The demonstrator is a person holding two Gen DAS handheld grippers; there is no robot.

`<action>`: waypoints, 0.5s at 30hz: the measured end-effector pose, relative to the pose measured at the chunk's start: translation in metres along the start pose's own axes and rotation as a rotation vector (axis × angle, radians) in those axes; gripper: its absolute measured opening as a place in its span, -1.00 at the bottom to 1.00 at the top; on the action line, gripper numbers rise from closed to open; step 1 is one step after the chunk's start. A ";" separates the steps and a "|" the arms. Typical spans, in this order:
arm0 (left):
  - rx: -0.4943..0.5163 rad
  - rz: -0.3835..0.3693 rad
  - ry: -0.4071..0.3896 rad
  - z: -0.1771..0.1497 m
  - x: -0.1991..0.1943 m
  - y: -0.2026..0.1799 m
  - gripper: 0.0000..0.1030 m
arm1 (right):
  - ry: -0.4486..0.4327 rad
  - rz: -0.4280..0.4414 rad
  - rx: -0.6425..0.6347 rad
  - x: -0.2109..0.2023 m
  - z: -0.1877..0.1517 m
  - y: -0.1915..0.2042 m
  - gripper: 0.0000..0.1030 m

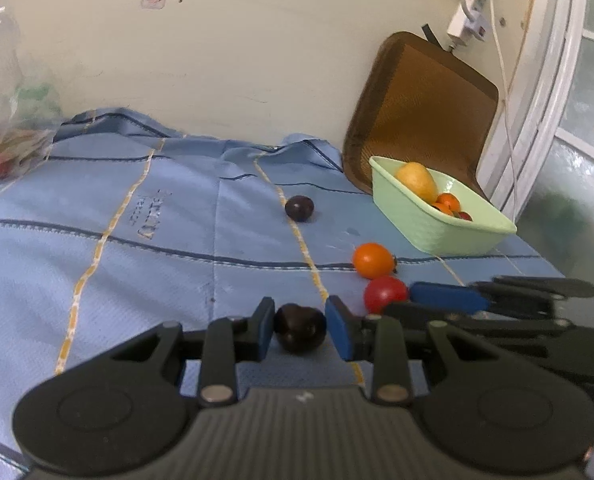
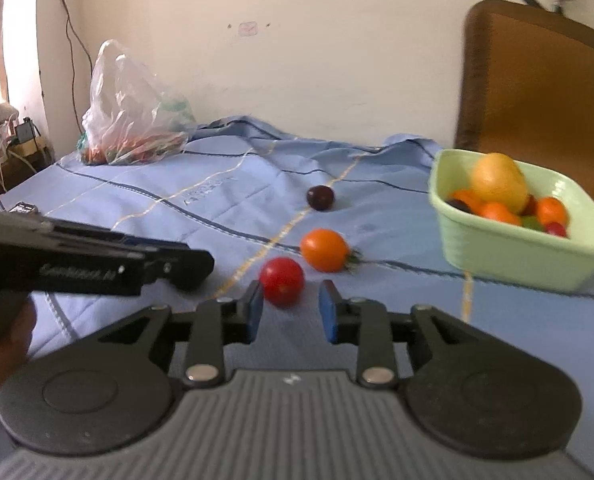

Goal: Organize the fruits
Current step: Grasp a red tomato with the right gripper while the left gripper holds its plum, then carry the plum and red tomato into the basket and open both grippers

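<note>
Four fruits lie loose on the blue cloth. A dark plum (image 1: 299,329) sits at lower centre of the left wrist view. A red tomato (image 2: 282,281) lies at centre of the right wrist view, an orange tomato (image 2: 324,249) just beside it, upper right. A second dark plum (image 2: 320,197) lies farther back. The green basket (image 2: 497,256), at right, holds a yellow fruit (image 2: 499,182) atop smaller orange, red and green fruits.
</note>
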State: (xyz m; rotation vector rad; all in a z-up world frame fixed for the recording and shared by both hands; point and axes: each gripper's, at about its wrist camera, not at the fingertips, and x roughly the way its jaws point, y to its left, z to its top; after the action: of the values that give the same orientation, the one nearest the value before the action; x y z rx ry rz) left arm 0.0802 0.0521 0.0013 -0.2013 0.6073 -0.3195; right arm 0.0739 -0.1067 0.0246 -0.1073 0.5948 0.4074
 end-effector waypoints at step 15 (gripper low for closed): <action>-0.003 -0.182 0.015 0.025 0.023 -0.041 -0.44 | -0.076 -0.033 0.063 -0.045 -0.017 -0.032 -0.45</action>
State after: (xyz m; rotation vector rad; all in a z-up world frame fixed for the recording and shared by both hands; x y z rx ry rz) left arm 0.1029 0.0080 0.0211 -0.2578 0.6058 -0.4965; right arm 0.0439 -0.1546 0.0352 -0.0414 0.5294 0.3592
